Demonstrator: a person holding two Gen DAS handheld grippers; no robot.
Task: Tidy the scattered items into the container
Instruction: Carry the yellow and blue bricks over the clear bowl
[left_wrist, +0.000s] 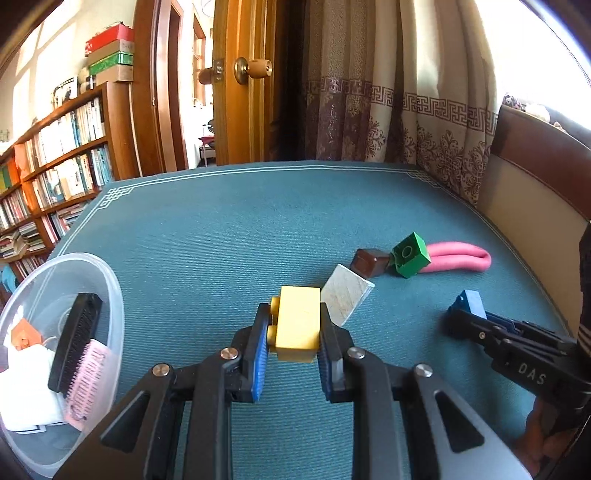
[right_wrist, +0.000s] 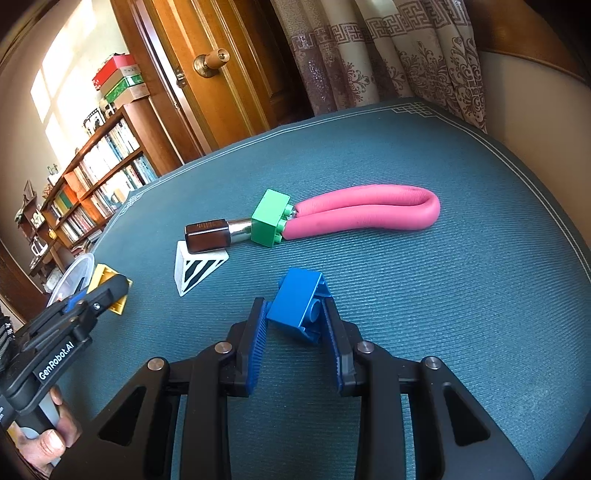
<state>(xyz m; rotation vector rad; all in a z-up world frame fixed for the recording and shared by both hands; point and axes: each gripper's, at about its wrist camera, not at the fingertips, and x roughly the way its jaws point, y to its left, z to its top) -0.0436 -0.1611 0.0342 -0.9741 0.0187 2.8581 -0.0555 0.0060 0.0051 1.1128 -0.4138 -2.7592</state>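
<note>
Your left tool (left_wrist: 294, 325) is clamped on a yellow brick (left_wrist: 297, 321), both blue pads pressed to its sides just above the teal desk (left_wrist: 229, 229), while your right tool (right_wrist: 295, 317) has its jaws partly spread around a tilted blue brick (right_wrist: 295, 304), the right pad touching it and the left pad at its lower corner; whether that grip is firm cannot be told. Behind you stand a bookshelf (left_wrist: 62, 158), a wooden door (left_wrist: 240, 96) and patterned curtains (left_wrist: 388, 81). Left of your left tool sits the clear plastic container (left_wrist: 114, 295), already holding a black comb (left_wrist: 75, 343), a pink comb (left_wrist: 86, 384) and white and orange items that are too blurred to identify. Well apart from it, toward the far right of the desk, lies a pink foam tube (right_wrist: 369, 208) bent double, its two ends touching a green brick (right_wrist: 269, 218). A brown bottle (right_wrist: 207, 234) lies on its side with its silver neck against that green brick, and it rests on the upper edge of a white wedge block (right_wrist: 195, 267) with black stripes. Your hand (right_wrist: 51, 439) grips the left tool's handle at the lower left of the right wrist view.
</note>
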